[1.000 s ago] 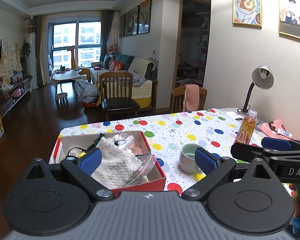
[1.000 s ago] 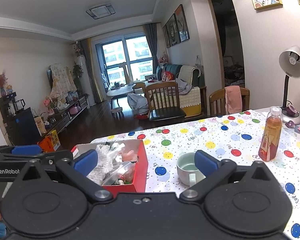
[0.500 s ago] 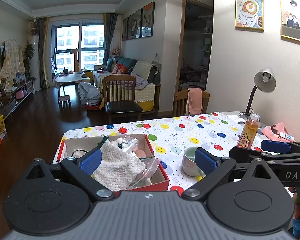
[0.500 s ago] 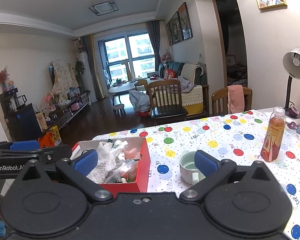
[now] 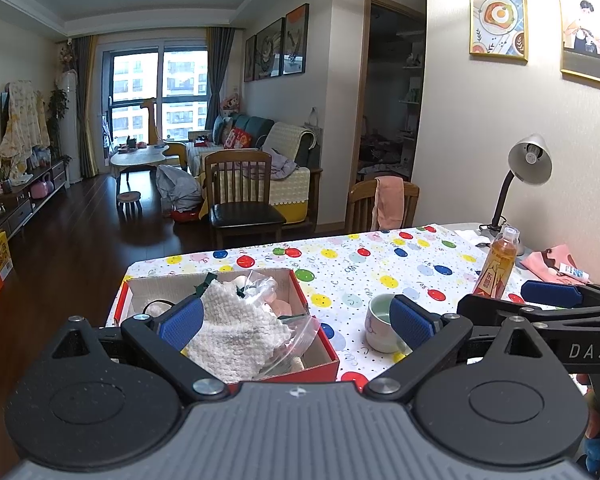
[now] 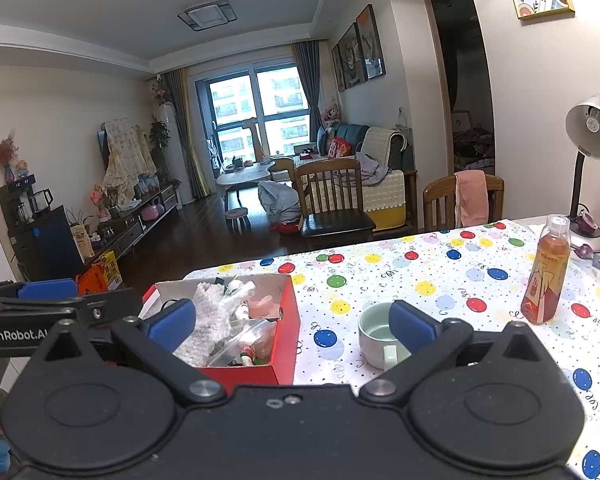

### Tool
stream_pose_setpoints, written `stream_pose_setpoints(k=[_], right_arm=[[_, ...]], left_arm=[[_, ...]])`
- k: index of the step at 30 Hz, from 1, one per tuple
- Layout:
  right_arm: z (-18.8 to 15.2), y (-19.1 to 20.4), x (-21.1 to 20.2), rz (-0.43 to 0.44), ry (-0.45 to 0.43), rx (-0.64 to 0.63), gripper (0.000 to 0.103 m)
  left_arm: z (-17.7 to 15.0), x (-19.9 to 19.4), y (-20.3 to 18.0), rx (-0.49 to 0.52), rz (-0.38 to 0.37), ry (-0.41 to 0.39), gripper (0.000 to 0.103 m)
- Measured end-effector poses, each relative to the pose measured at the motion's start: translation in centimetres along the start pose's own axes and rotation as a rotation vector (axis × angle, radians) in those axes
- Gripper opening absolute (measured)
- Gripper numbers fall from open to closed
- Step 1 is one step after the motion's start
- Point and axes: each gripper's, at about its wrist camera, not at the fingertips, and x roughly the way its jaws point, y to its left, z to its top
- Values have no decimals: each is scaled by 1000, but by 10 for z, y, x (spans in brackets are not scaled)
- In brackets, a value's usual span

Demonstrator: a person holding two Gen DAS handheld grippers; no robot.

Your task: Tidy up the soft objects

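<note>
A red cardboard box [image 5: 324, 364] stands at the table's near left and also shows in the right wrist view [image 6: 286, 340]. It holds a white knitted cloth [image 5: 236, 328], a clear plastic bag [image 5: 260, 284] and small soft items. My left gripper [image 5: 294, 322] is open and empty, held above and in front of the box. My right gripper [image 6: 292, 322] is open and empty, held beside the left one above the table's near edge. A pink cloth [image 5: 552, 264] lies at the far right of the table.
A pale green mug [image 6: 376, 336] stands right of the box on the polka-dot tablecloth [image 6: 420, 276]. A bottle of amber drink [image 6: 546, 276] and a desk lamp [image 6: 590, 160] stand at the right. Two wooden chairs [image 6: 334, 200] stand behind the table.
Both grippers have drawn back and risen slightly, so the box and mug sit a little lower and farther off. Both stay open and empty.
</note>
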Motion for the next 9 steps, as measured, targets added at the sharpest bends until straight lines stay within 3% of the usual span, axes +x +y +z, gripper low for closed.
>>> stream_pose_setpoints(k=[9], right_arm=[[0,-1,0,4,4,2,103]], left_arm=[[-2,1,-1,5,8,9,100]])
